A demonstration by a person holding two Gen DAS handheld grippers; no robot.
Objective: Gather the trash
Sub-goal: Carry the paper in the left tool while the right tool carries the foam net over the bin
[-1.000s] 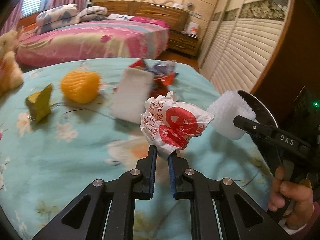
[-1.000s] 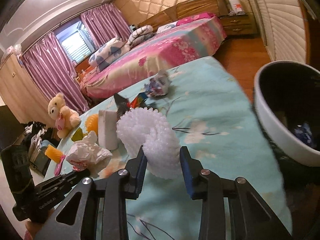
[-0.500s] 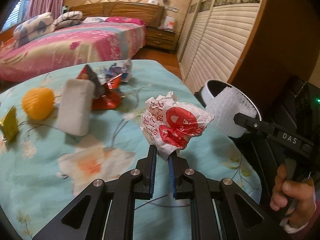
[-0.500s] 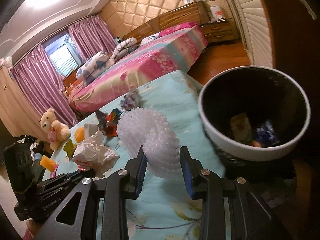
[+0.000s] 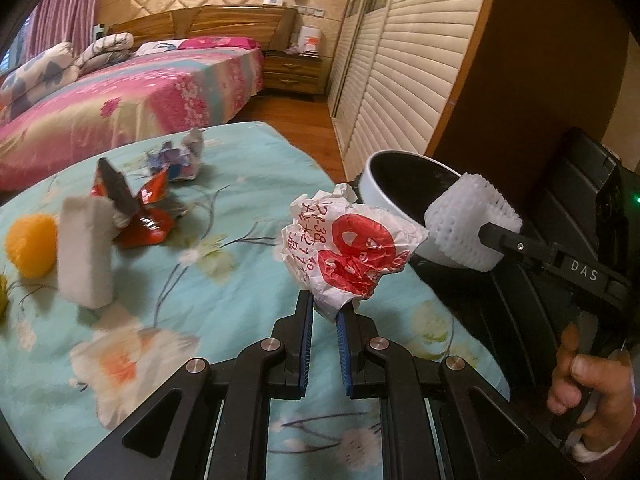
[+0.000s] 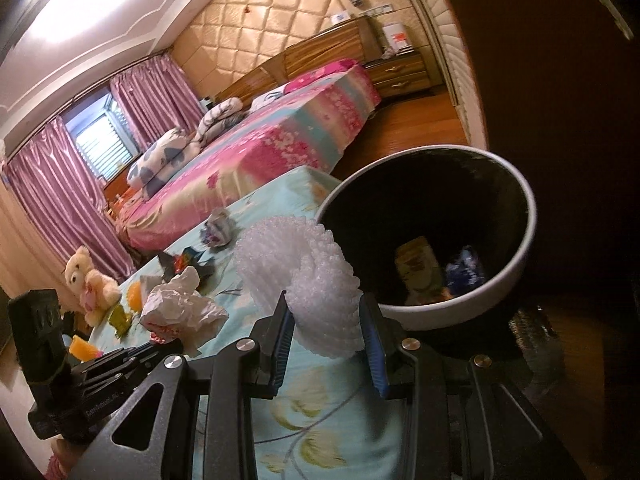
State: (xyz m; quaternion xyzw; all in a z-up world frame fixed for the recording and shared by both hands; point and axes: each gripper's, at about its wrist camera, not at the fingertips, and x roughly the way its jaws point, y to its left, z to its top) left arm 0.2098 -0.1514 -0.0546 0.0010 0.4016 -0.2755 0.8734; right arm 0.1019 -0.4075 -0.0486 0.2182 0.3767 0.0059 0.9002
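In the left wrist view, the left gripper [image 5: 325, 312] is closed almost fully on the lower tip of a crumpled white plastic bag with red print [image 5: 352, 252], and the bag stands up above the fingers. Under it is a surface with a light blue flowered cover [image 5: 224, 280]; I cannot tell if it is a table or a bed. Toward the far edge of this cover lie a white foam block [image 5: 85, 252], an orange foam net [image 5: 30, 246], a red wrapper [image 5: 148, 220] and a small crumpled blue and white wrapper [image 5: 176, 158]. At the right edge of the cover stands a white trash bin [image 5: 380, 196] with a dark inside; from here its contents are hidden. The right gripper [image 5: 486, 236] comes in from the right with a white foam net [image 5: 468, 228] at the near rim of the bin, and a hand [image 5: 588, 384] grips its handle.

In the right wrist view, the right gripper [image 6: 326, 336] is partly open and its two pads press on the white foam net [image 6: 308, 280] from both sides. Here the inside of the trash bin [image 6: 516, 264] is visible: a pale yellowish packet [image 6: 416, 268] and a blue wrapper [image 6: 464, 270] lie at the bottom. The plastic bag [image 6: 182, 308] appears at the left. Only this view shows a teddy bear [image 6: 90, 280] beyond the far left corner of the cover.
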